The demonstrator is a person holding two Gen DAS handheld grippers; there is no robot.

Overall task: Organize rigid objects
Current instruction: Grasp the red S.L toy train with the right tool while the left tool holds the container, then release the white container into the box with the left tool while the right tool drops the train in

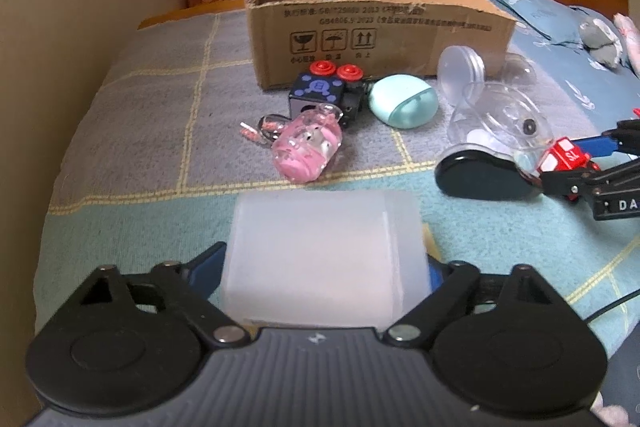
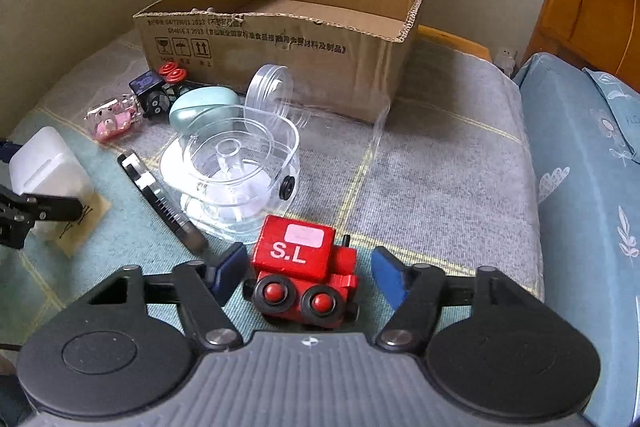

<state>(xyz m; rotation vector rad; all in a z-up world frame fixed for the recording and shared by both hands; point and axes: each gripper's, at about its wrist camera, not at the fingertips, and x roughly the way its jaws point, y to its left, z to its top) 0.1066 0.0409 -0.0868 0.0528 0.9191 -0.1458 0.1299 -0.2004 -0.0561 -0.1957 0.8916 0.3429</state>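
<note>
Only the right wrist view shows the right gripper point(image 2: 306, 269) straddling the red train point(image 2: 306, 269), a gap at each pad. Conversely, the left wrist view shows the left gripper point(image 1: 326, 267) with pads against the white box point(image 1: 326, 251). Behind both stands the open carton point(image 2: 320, 39) on the blanket point(image 2: 440, 167).

Both grippers point(image 1: 326, 267) point(image 2: 308, 271) low (jaws apart)
</note>
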